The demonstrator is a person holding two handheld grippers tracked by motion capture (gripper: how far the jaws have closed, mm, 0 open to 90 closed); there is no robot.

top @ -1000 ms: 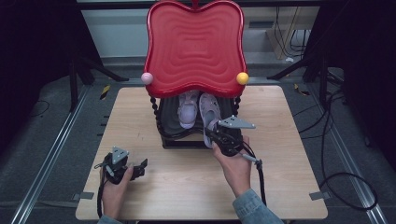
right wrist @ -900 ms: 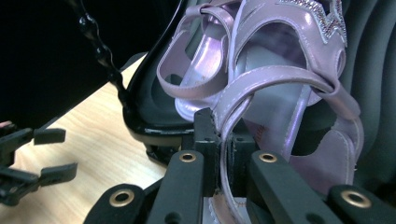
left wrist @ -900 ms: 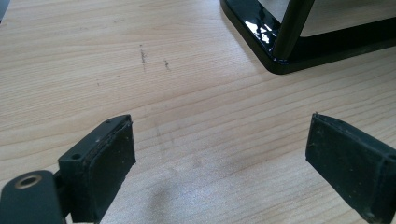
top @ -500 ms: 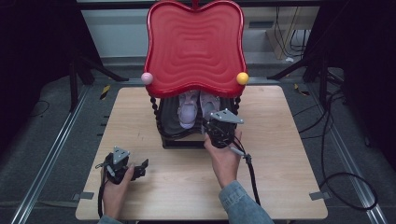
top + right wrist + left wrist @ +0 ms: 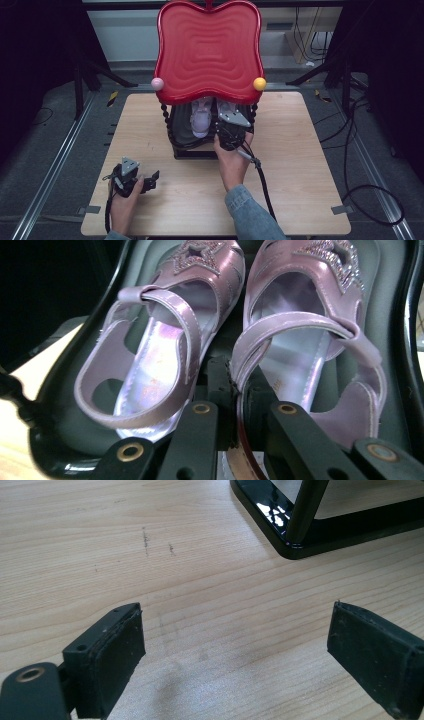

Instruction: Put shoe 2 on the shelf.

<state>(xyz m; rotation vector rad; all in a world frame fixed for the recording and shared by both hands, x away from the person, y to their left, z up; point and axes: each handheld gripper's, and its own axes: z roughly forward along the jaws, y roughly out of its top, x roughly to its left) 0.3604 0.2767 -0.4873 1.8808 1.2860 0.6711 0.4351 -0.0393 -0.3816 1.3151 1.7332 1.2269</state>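
A pair of lilac sandals lies on the dark lower shelf of a small rack (image 5: pixel 175 142) under a red wavy top (image 5: pixel 207 50). The left sandal (image 5: pixel 201 117) (image 5: pixel 150 365) rests free. My right gripper (image 5: pixel 227 136) (image 5: pixel 236 405) reaches in under the red top and is shut on the inner heel edge of the right sandal (image 5: pixel 310 330) (image 5: pixel 223 106). Its thin sole edge is pinched between the jaws. My left gripper (image 5: pixel 151 180) (image 5: pixel 235 665) lies low over the wooden table at the front left, open, with nothing between its pads.
The rack's black base (image 5: pixel 300 540) and corner post stand just ahead of the left gripper. Pink (image 5: pixel 157 83) and yellow (image 5: pixel 259 83) knobs sit at the red top's lower corners. A cable (image 5: pixel 262 185) trails back from the right gripper. Bare tabletop (image 5: pixel 300 165) lies to the right.
The right gripper has moved forward with the sandal, from in front of the rack to under the red top, onto the shelf. The left gripper has stayed put.
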